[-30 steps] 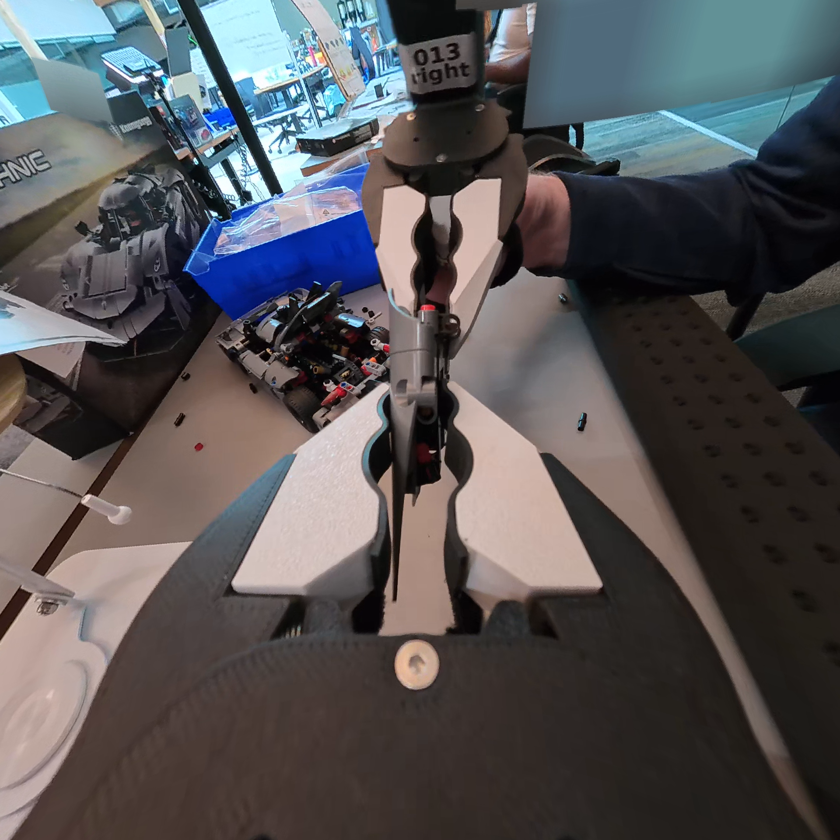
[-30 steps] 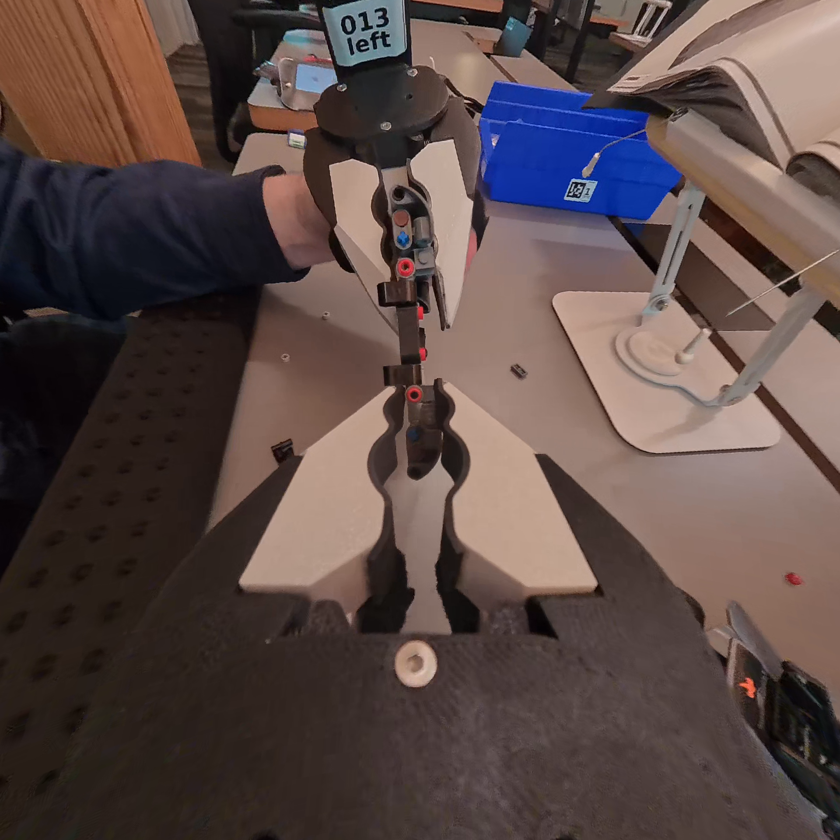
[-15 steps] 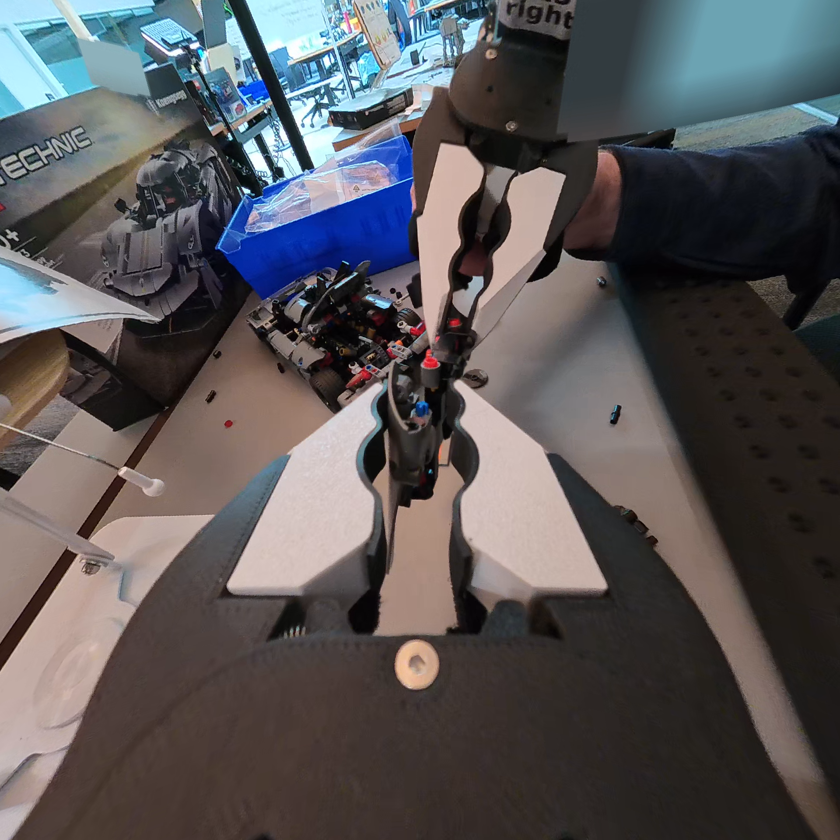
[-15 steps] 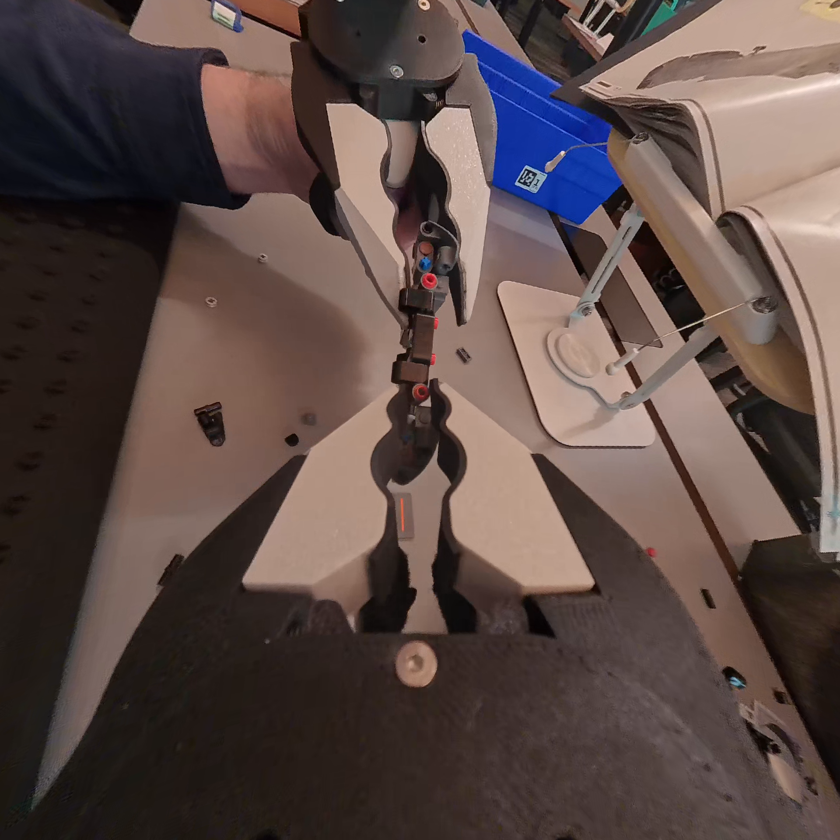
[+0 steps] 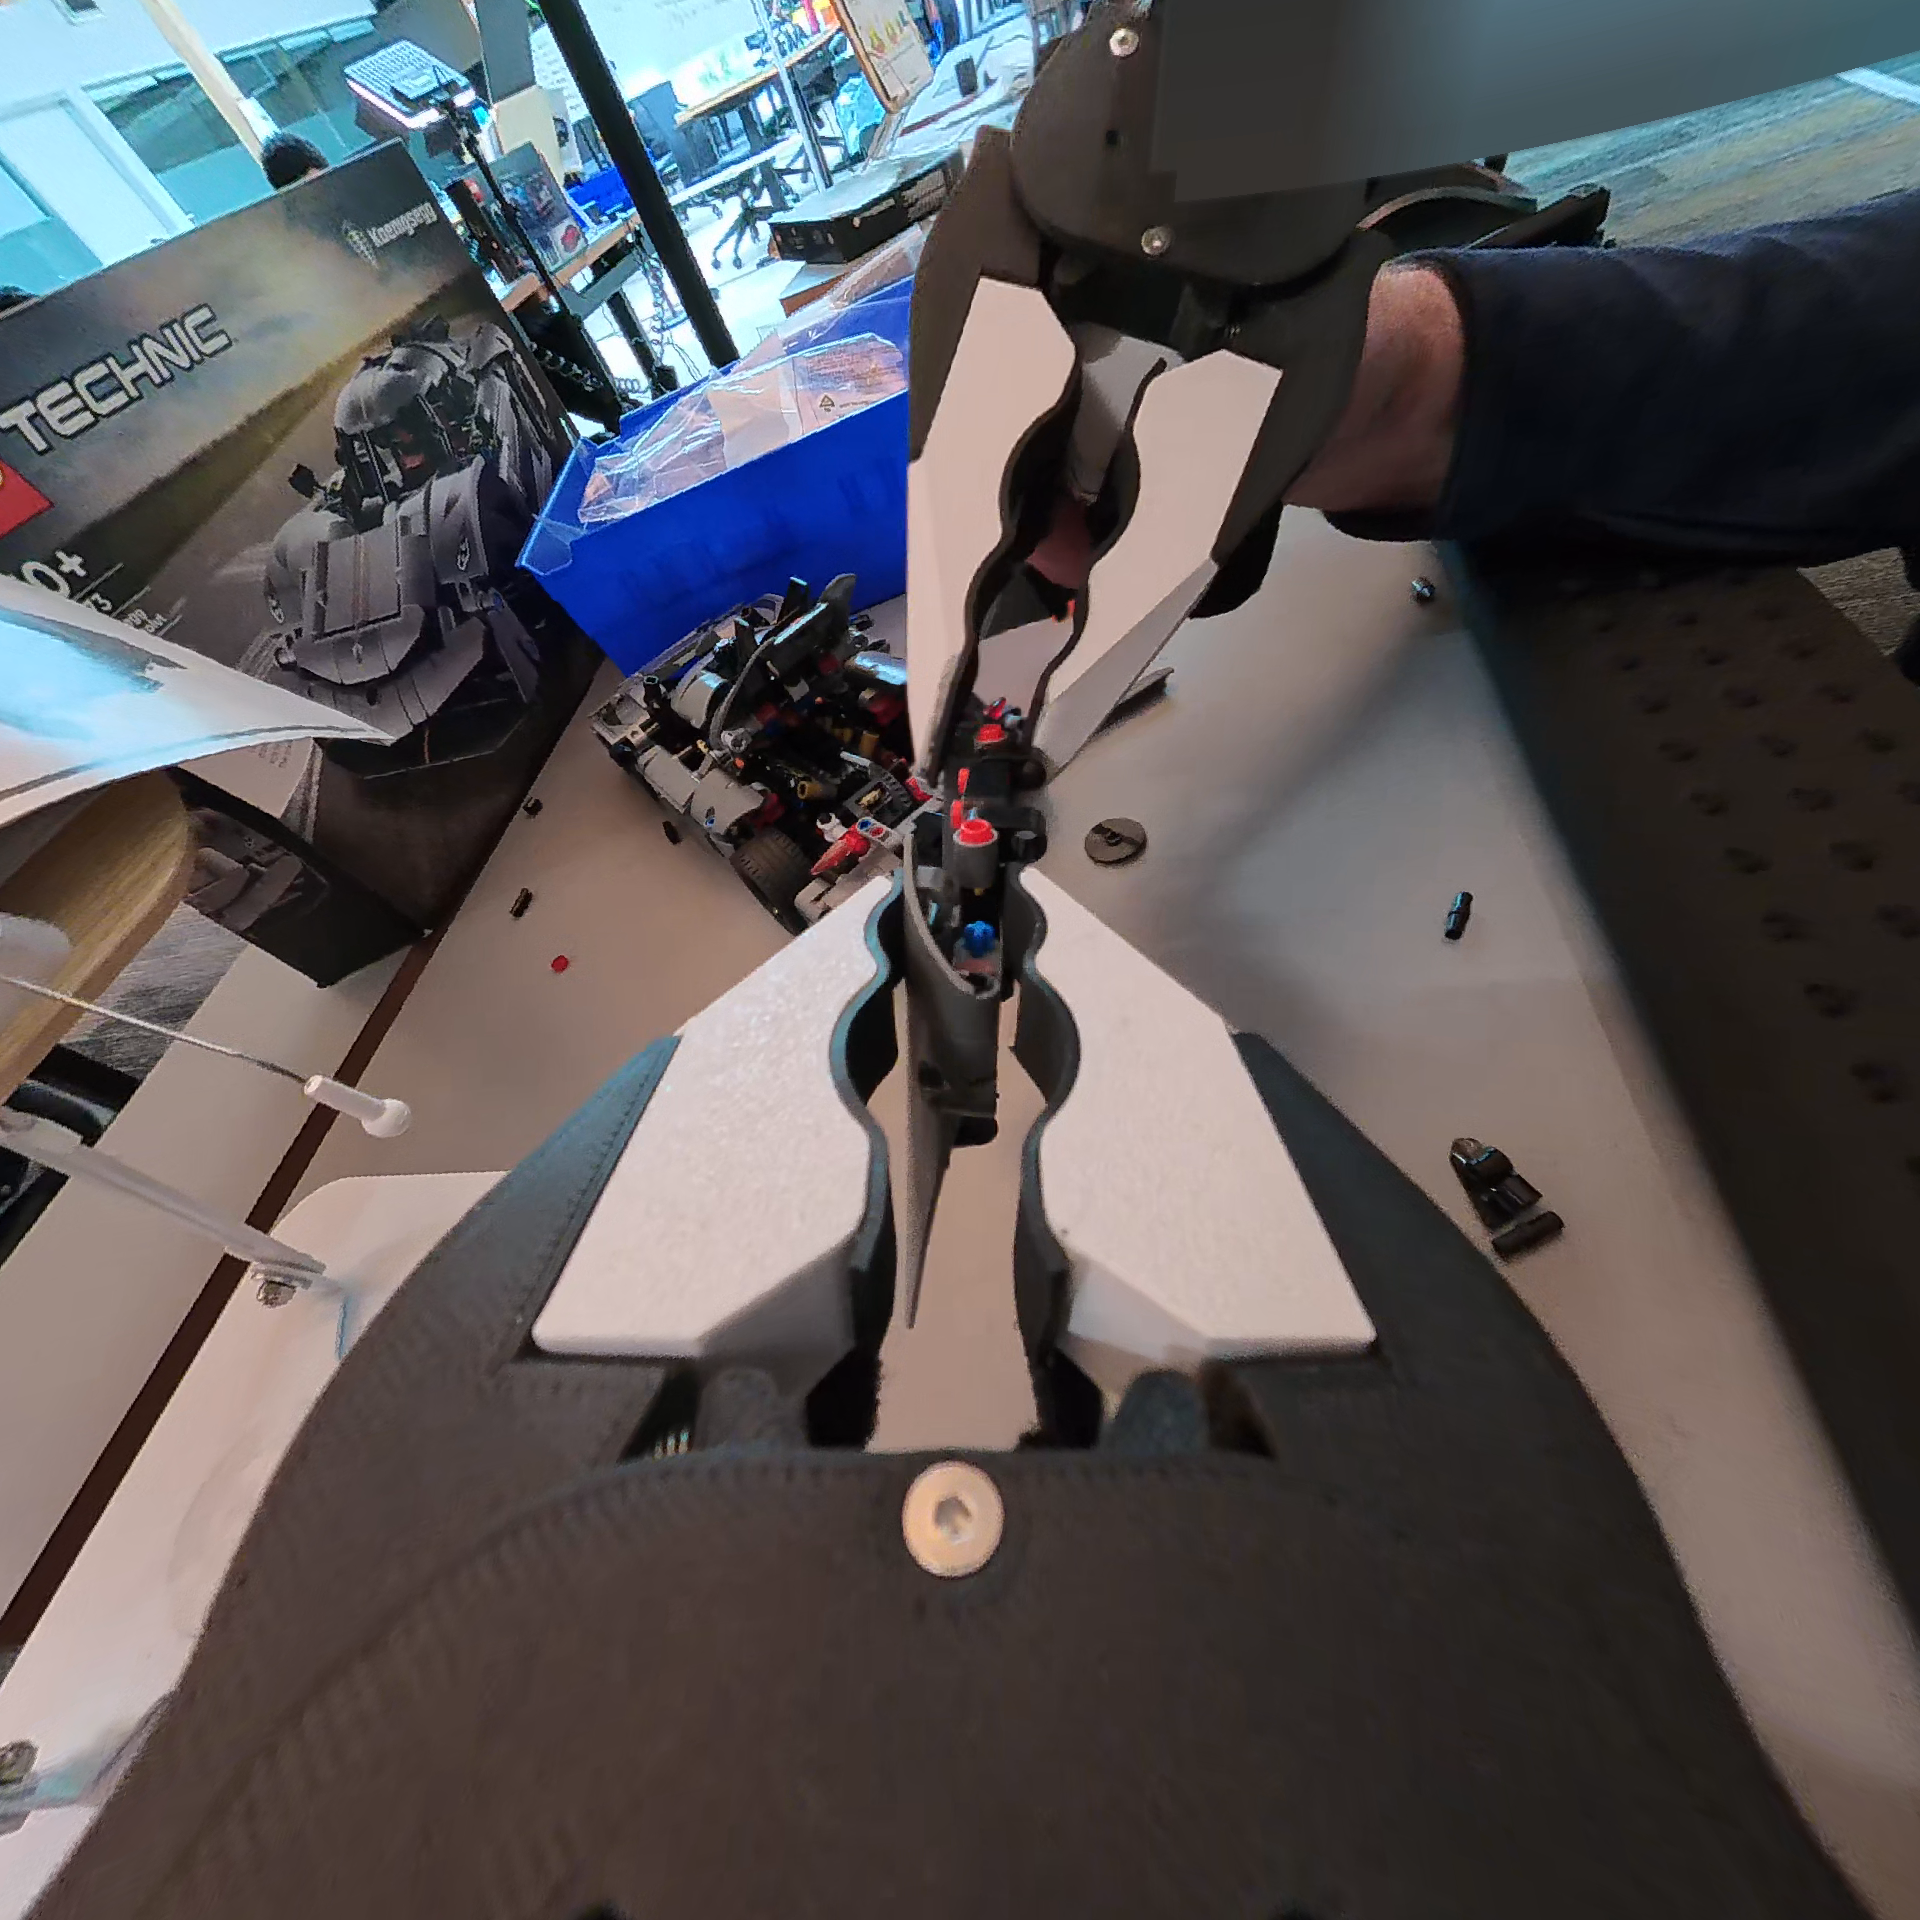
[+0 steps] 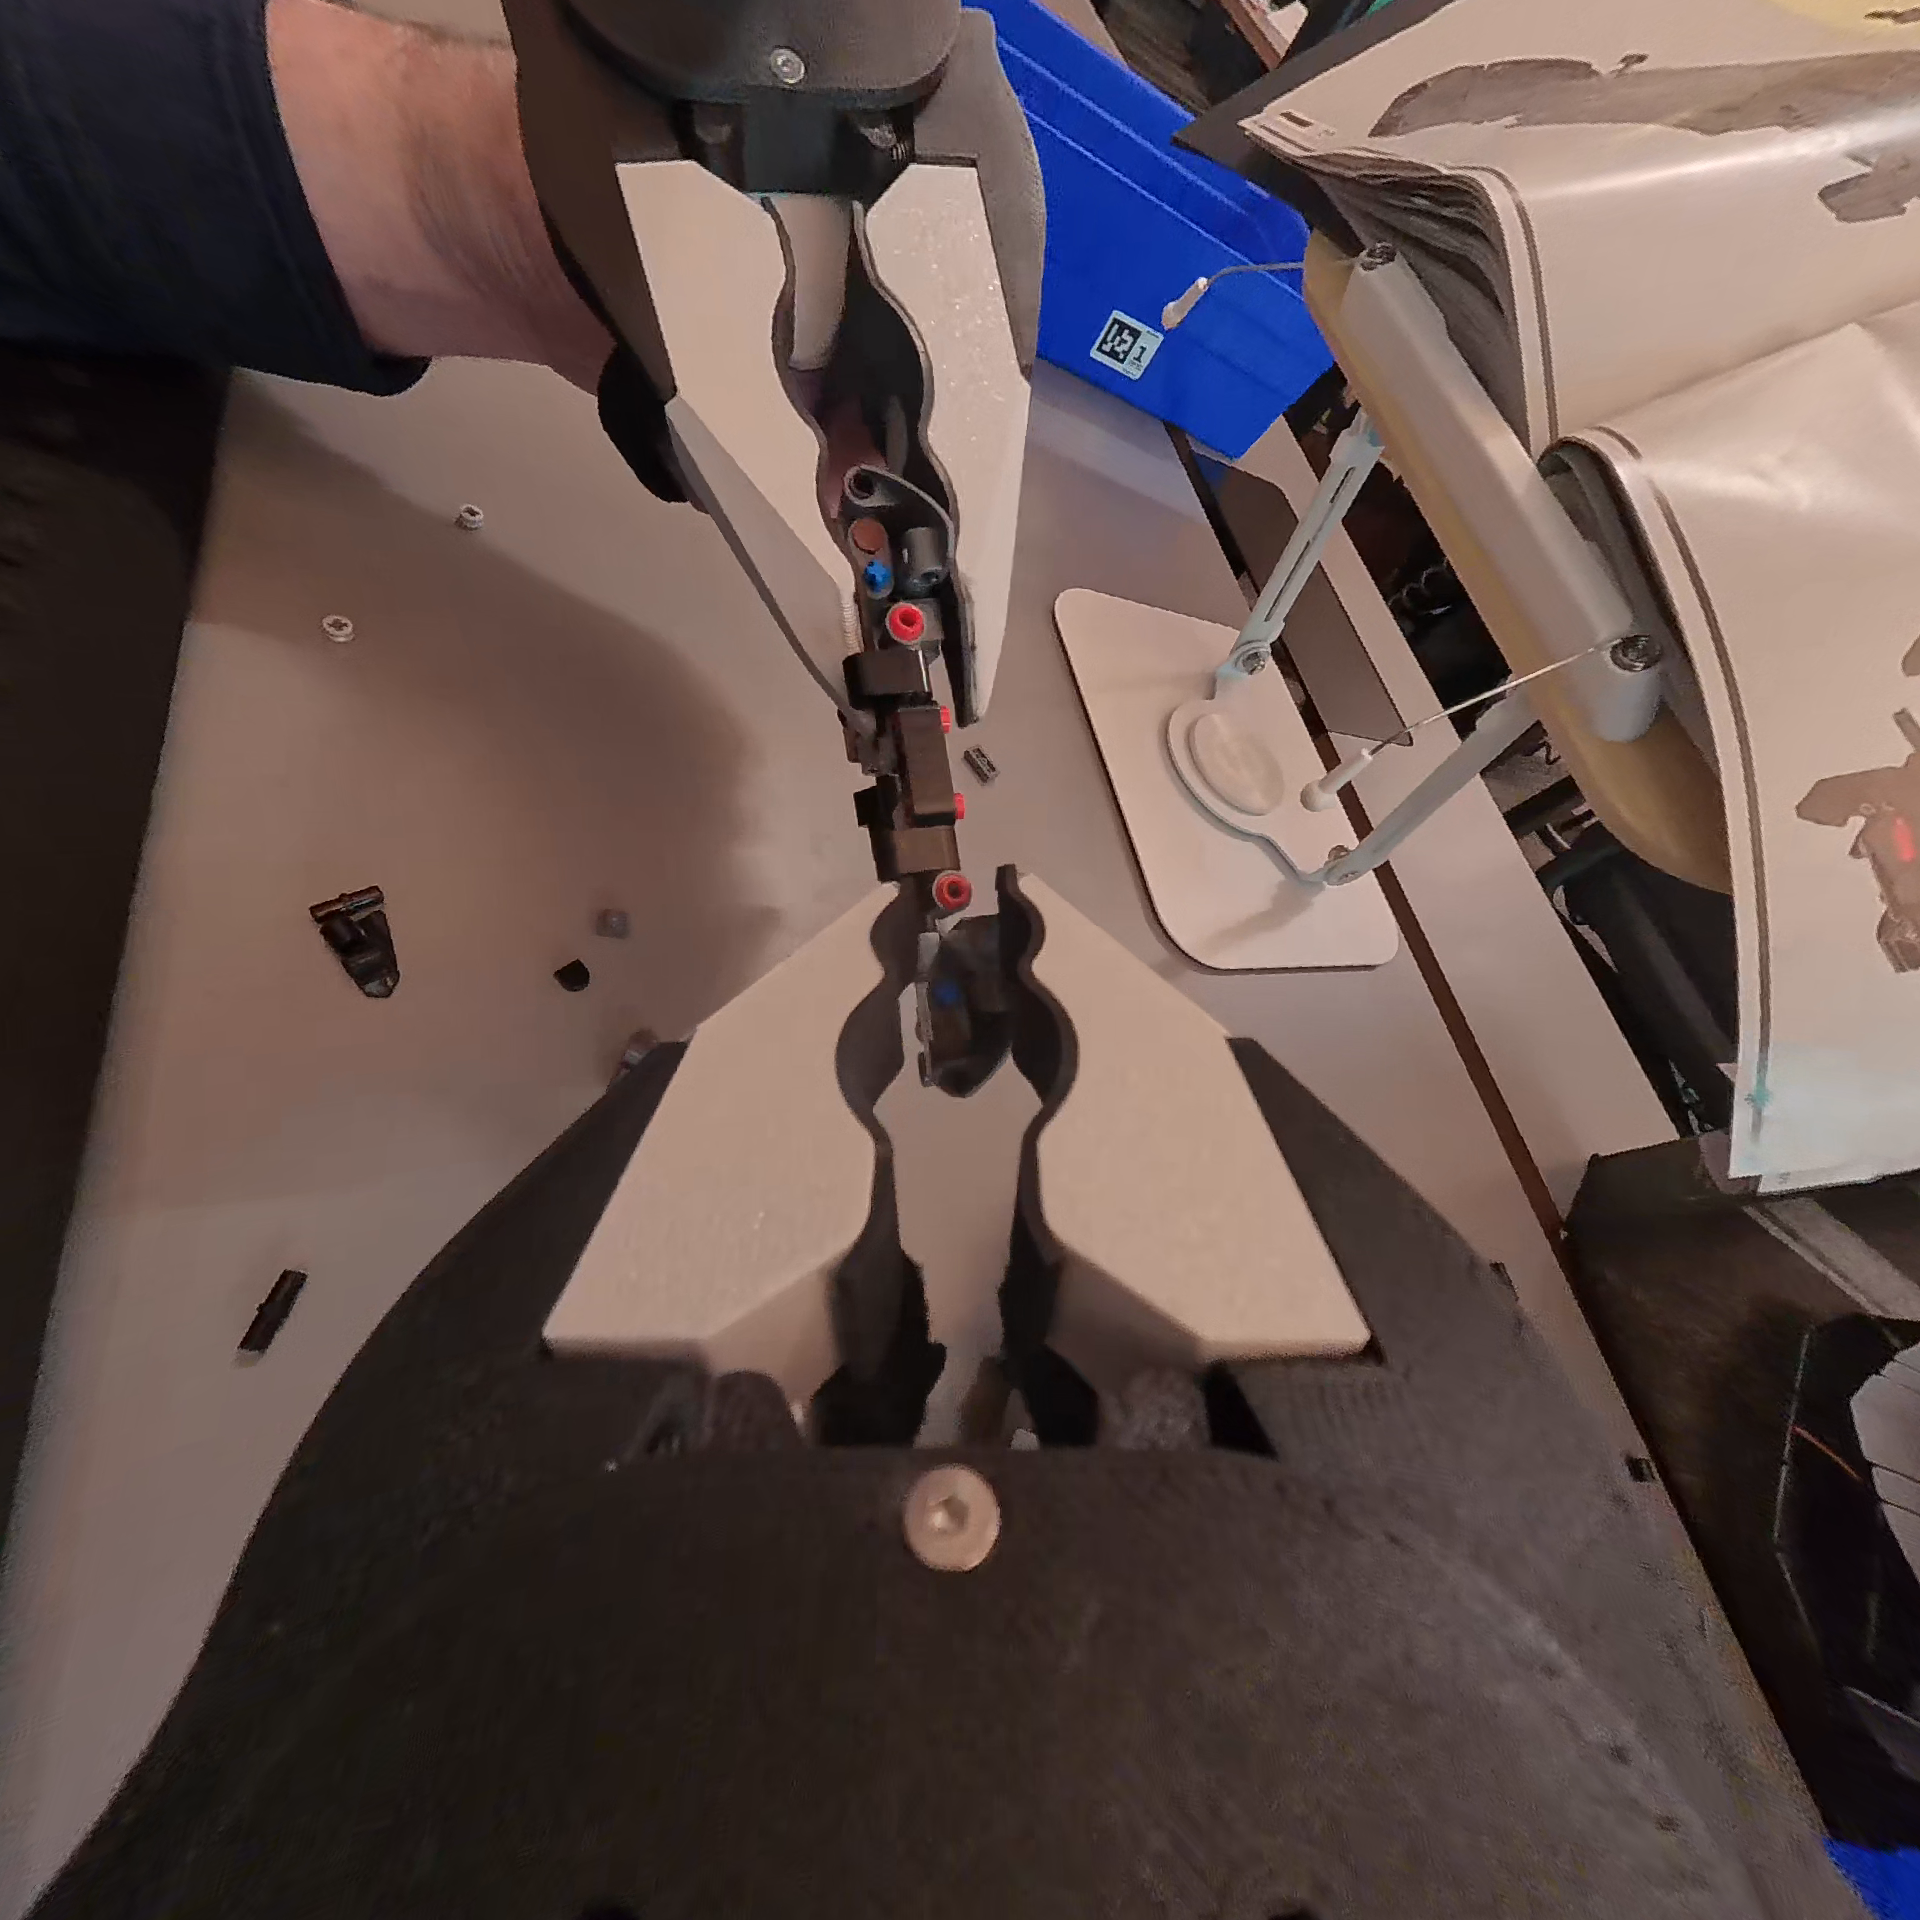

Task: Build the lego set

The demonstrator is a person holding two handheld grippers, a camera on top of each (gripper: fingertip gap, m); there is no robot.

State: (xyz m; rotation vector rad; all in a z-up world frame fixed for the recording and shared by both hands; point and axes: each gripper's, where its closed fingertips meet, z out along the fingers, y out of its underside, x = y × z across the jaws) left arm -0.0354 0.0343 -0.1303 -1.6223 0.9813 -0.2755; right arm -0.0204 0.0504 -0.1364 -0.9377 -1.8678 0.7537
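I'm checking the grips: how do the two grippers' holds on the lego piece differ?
The left gripper clamps the grey panel end of the lego assembly deep between its fingers; the right gripper pinches the black end nearer its tips. Both are shut on the same assembly, held above the table.

Pale table [image 5: 1288, 935] edged by black perforated mat [image 5: 1714, 831]; bright office desks [image 5: 769, 94] behind.

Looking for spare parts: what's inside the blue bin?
Clear plastic bags fill the top of the blue bin. Whatever lies beneath them is hidden by the wall and the right gripper.
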